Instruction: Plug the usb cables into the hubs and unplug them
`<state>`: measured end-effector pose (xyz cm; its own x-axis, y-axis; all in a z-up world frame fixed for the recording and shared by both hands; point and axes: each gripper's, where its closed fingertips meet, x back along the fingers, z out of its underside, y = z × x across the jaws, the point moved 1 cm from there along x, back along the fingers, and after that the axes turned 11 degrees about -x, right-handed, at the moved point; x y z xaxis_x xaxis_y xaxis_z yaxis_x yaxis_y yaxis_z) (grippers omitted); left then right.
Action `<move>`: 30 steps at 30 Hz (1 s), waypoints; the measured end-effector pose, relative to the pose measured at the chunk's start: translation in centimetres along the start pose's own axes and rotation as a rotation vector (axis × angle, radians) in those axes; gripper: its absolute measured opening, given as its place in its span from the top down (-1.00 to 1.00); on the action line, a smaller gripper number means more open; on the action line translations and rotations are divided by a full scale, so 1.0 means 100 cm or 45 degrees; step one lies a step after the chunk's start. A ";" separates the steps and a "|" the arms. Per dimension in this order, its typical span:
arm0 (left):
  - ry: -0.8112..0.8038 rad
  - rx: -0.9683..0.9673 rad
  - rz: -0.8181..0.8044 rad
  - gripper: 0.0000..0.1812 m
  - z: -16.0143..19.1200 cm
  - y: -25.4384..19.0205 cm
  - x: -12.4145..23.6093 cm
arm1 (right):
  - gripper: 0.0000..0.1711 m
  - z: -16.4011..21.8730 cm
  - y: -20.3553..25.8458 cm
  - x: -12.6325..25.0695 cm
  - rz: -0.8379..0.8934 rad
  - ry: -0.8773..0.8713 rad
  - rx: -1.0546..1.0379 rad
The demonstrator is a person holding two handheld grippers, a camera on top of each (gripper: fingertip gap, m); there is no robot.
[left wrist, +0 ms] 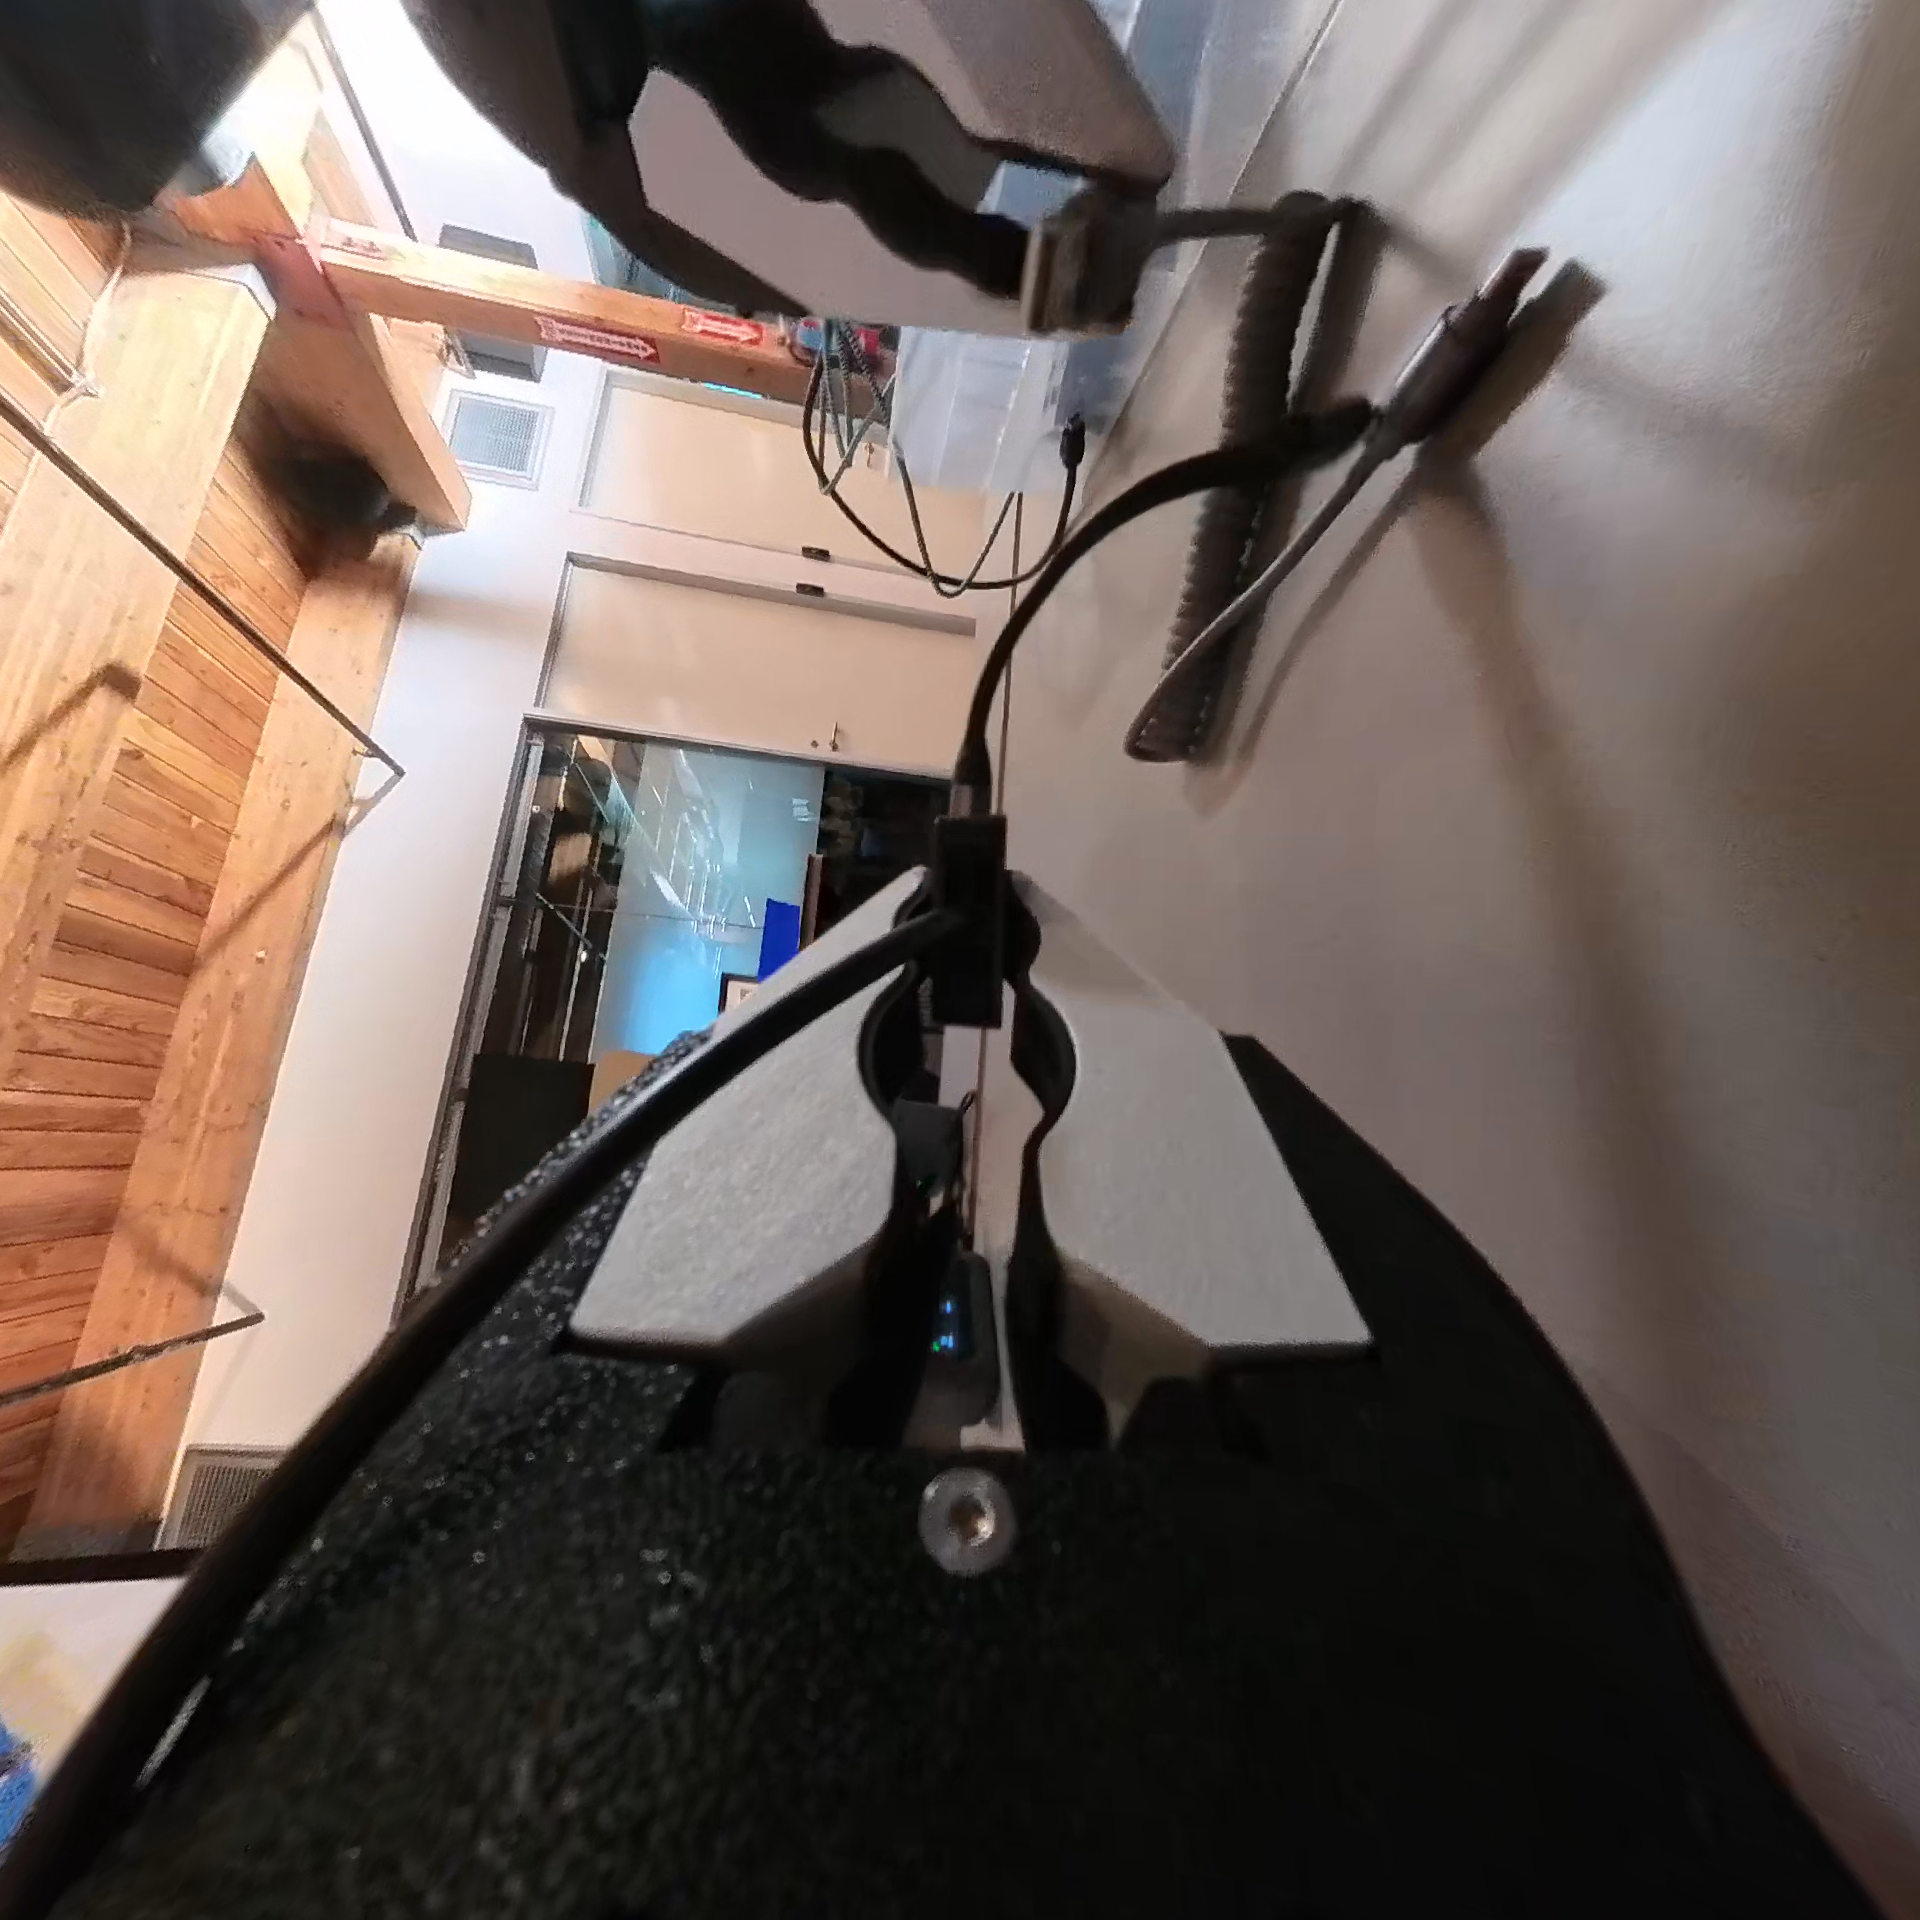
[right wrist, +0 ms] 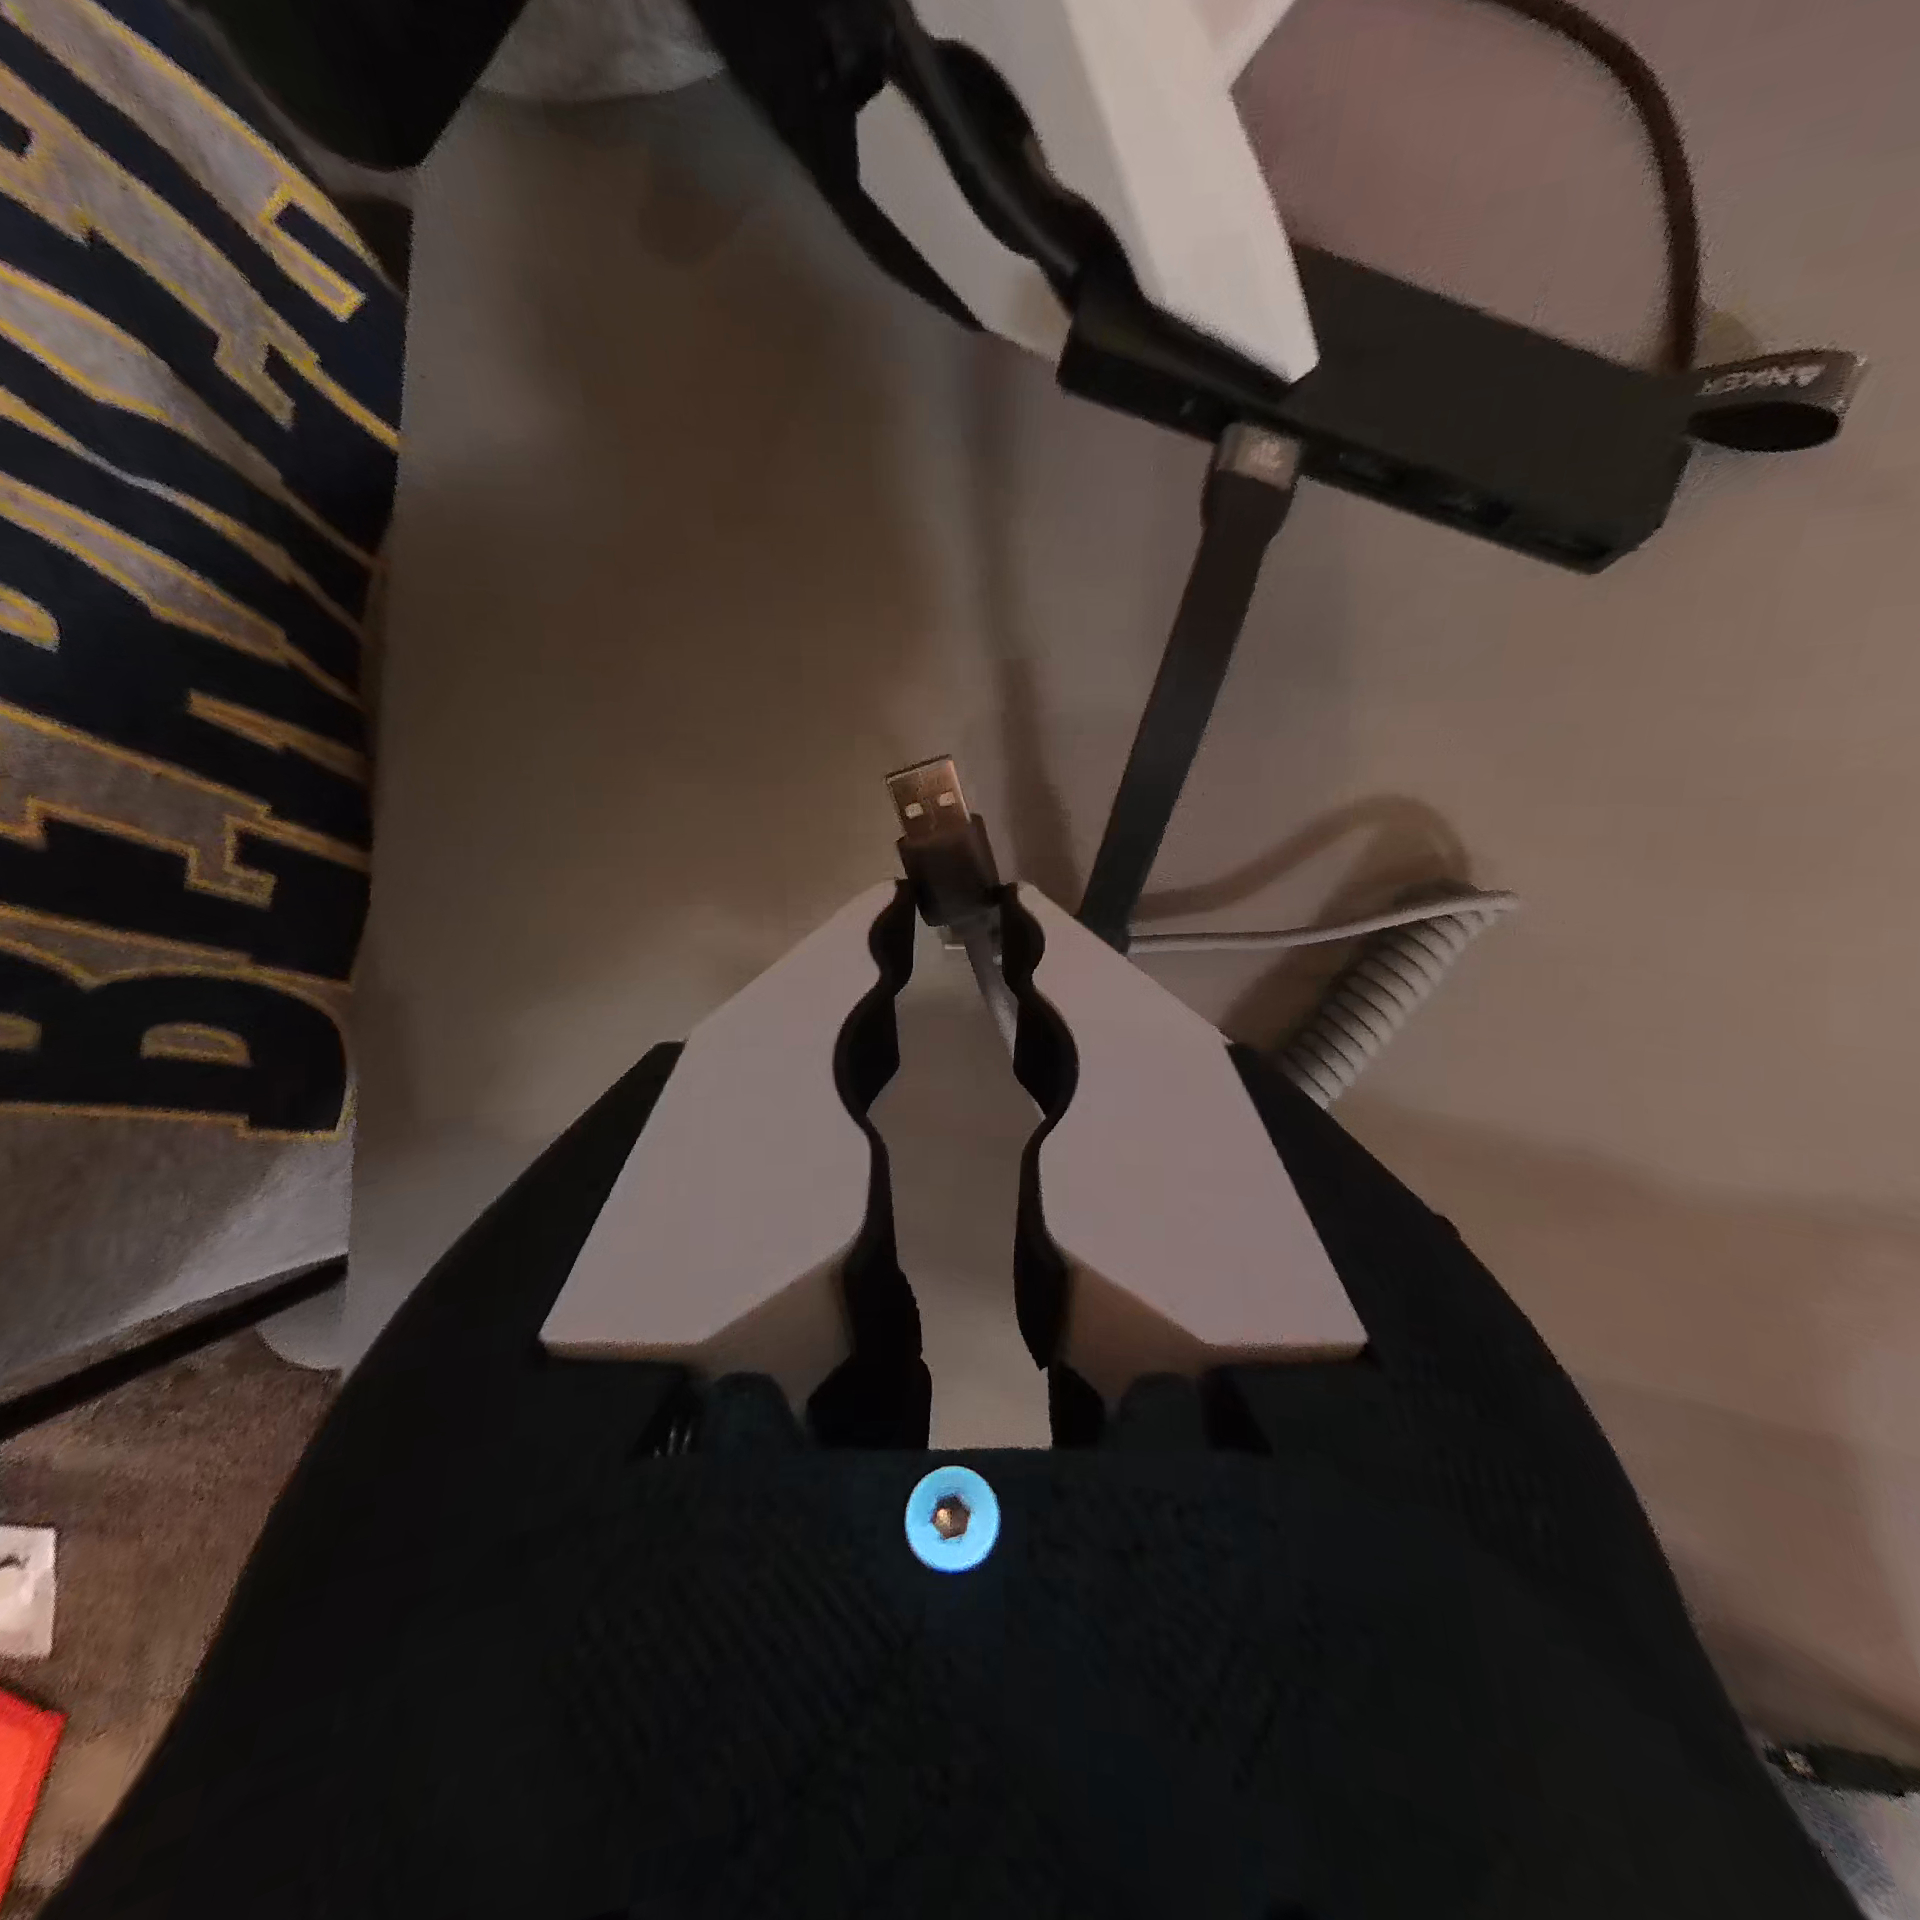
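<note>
We hold the left gripper (left wrist: 966, 935) turned on its side, its fingers (left wrist: 790, 1143) closed on the end of a black hub (left wrist: 968, 914) so that the hub stands up between the tips. A black cable (left wrist: 1049, 582) runs from the hub's far end and curves out over the pale surface (left wrist: 1610, 935). A second black cord (left wrist: 582, 1174) leaves the hub and trails back across the left finger.

In the right wrist view the same hub (right wrist: 1455, 416) is seen from the side, long and dark, lifted clear of the surface (right wrist: 675, 623) with the left gripper (right wrist: 1101, 270) clamped on its near end. A flat black cable (right wrist: 1184, 707) is plugged into one of its side ports and hangs down toward the surface.

The right gripper (right wrist: 951, 904) has its fingers (right wrist: 748, 1143) nearly together, pinching a USB plug (right wrist: 940, 842) by its dark body, the metal end pointing forward and free in the air, well short of the hub. Its grey cord (right wrist: 992, 987) runs back between the fingers. A grey coiled cable (right wrist: 1382, 997) lies on the surface to the right. In the left wrist view that plug (left wrist: 1075, 260) shows near the top, held by the right gripper (left wrist: 1039, 249), with the coiled cable (left wrist: 1247, 457) beyond it.
</note>
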<state>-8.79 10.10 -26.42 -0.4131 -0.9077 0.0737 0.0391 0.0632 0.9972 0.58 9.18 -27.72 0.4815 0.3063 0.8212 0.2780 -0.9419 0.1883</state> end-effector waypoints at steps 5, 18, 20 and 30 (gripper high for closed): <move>-0.069 0.153 -0.049 0.90 -0.004 0.010 0.005 | 0.84 -0.006 0.001 0.001 0.109 -0.025 -0.013; -0.230 0.428 -0.133 0.91 -0.005 0.030 0.018 | 0.84 -0.036 0.014 0.029 0.134 -0.176 -0.078; -0.238 0.390 -0.126 0.91 -0.009 0.027 0.018 | 0.84 -0.038 0.013 0.038 0.143 -0.198 -0.087; -0.266 0.344 -0.076 0.91 -0.018 0.019 0.019 | 0.84 -0.028 -0.015 0.049 0.366 -0.196 -0.131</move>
<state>-7.82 7.77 -24.36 -0.5856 -0.8105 -0.0125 -0.2218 0.1454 0.9642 0.17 11.73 -22.42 0.6503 0.0359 0.7588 0.0308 -0.9993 0.0209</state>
